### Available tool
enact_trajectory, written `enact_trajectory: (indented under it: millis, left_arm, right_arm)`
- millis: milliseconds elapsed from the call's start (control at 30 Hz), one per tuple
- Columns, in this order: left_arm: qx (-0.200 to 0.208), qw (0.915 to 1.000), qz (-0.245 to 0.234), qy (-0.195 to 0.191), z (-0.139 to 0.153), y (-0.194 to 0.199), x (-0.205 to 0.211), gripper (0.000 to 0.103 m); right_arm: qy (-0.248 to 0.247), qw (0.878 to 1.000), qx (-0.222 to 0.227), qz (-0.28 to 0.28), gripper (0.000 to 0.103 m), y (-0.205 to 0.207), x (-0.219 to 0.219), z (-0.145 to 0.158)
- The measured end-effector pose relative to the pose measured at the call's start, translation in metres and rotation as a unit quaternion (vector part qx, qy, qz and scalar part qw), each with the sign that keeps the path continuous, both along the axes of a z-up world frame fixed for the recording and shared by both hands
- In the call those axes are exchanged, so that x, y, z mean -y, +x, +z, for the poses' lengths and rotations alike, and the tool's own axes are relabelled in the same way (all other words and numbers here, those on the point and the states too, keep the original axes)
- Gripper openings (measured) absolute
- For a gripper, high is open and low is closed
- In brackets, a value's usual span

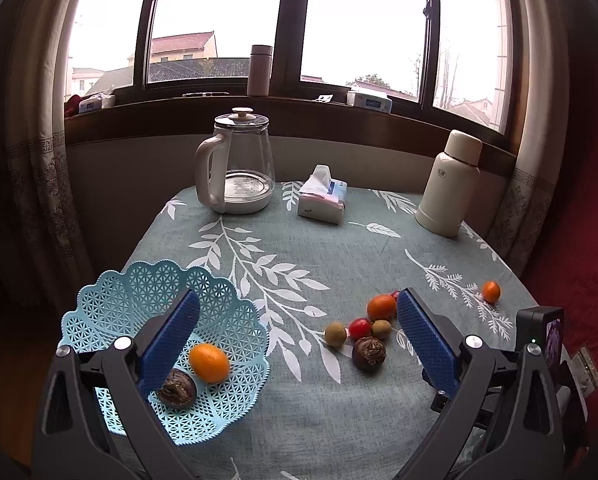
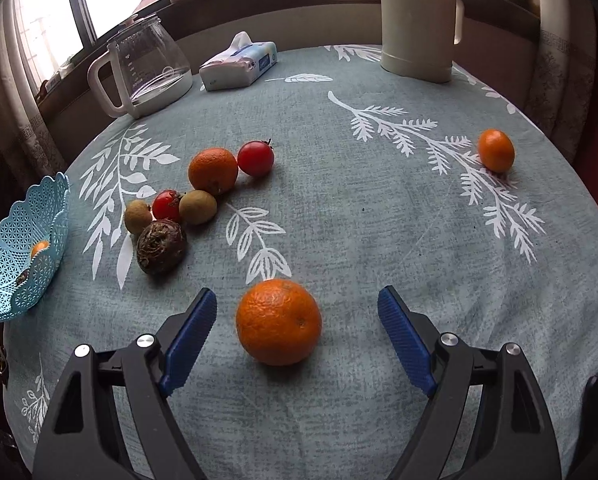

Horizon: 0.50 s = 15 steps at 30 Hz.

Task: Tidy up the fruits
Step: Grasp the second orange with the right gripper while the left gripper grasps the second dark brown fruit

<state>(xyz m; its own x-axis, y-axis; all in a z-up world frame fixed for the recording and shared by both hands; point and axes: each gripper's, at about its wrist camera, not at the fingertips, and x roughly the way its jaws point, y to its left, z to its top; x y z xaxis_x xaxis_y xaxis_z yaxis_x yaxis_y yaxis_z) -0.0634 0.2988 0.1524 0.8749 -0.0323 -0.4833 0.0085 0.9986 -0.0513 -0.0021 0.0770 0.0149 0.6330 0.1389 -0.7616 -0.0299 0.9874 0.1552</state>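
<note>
Straddling the orange (image 2: pixel 279 322) (navel turned rightward), the right tool (image 2: pixel 297 306) gapes, untouching.

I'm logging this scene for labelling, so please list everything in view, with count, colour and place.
basket: 1, light blue, table's left edge
fruit in basket: 2, one orange, one dark brown
large oranges: 2, one between the right tongs, one in the cluster
cherry tomatoes: 2, red, cluster
small round fruits: 2, tan, cluster
dark brown fruit: 1, cluster front
small orange fruit: 1, alone, far right
kettle: 1, glass and white, back left
tissue pack: 1, white, back centre
flask: 1, cream, back right
tablecloth: 1, grey-green, white leaves
left tongs: open, blue pads
right tongs: open, blue pads
</note>
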Motion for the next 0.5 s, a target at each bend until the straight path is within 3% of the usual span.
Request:
enact_trajectory:
  millis: [167,500]
  left_arm:
    - [-0.007,0.9999,-0.003,0.006,-0.005,0.004,0.004,0.100]
    - [-0.022,0.9996,-0.003,0.014,-0.017,0.011,0.009,0.100]
  right_arm:
    - [-0.011,1.000,-0.006,0.004,0.071,0.002,-0.002,-0.003]
    - [-0.042,0.998,0.008,0.035,0.039,-0.002,-0.012,0.000]
